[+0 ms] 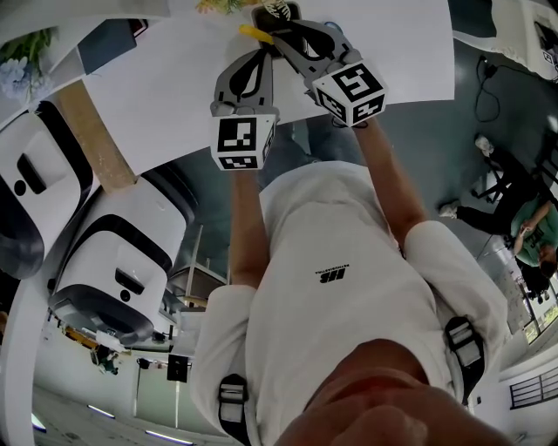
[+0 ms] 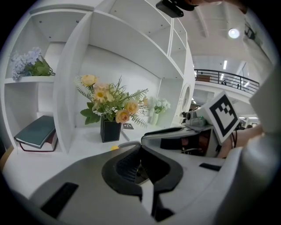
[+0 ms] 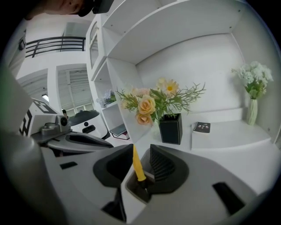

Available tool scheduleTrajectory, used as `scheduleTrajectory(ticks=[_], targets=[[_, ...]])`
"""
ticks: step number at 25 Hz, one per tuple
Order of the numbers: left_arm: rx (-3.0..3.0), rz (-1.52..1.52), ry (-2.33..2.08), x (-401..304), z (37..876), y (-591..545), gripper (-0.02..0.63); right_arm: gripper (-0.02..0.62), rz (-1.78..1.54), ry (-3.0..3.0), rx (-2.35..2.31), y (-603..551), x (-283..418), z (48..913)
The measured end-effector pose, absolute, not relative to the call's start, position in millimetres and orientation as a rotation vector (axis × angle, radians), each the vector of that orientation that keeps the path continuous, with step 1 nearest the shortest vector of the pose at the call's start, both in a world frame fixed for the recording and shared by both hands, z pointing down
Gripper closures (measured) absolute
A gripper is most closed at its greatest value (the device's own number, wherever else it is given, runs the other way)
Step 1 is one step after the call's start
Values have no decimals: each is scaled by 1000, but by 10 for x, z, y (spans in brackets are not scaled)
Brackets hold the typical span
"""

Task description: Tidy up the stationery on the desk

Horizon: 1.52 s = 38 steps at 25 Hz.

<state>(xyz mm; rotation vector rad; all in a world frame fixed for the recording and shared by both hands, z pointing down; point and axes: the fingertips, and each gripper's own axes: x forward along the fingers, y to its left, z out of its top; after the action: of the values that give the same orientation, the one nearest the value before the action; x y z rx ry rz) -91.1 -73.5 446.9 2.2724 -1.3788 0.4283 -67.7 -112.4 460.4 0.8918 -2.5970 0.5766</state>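
Observation:
A yellow pen (image 3: pixel 137 167) stands upright between the jaws of my right gripper (image 3: pixel 141 166). It leans on the left pad, with a gap to the ribbed right pad, so the jaws are open. Its lower end sits in a grey-rimmed opening below the jaws. From the head view, the right gripper (image 1: pixel 267 19) reaches to the desk's far edge beside a dark container (image 1: pixel 281 9), and the pen (image 1: pixel 254 33) shows as a yellow streak. My left gripper (image 1: pixel 259 56) hovers just beside it. In its own view the left gripper (image 2: pixel 141 166) has its pads nearly together, with nothing seen between them.
A white shelf unit stands behind the white desk (image 1: pixel 174 78). On it are a black vase of flowers (image 3: pixel 170 129), a small dark notebook (image 3: pixel 201 127), a white vase (image 3: pixel 252 112) and stacked books (image 2: pixel 37 132). White machines (image 1: pixel 122 261) stand beside the desk.

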Motion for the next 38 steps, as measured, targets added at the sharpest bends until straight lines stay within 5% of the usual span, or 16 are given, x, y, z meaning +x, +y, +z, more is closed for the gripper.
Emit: scheduleTrajectory(ticks=[19,38], targets=[[2335,470,-1193,-201,4703,-910,606,503,691,-2295,1059,-1088,300,5285],[2318,552,-1143,78,4897,-972,606,503,728,-2110,904,-1110,414,5943]])
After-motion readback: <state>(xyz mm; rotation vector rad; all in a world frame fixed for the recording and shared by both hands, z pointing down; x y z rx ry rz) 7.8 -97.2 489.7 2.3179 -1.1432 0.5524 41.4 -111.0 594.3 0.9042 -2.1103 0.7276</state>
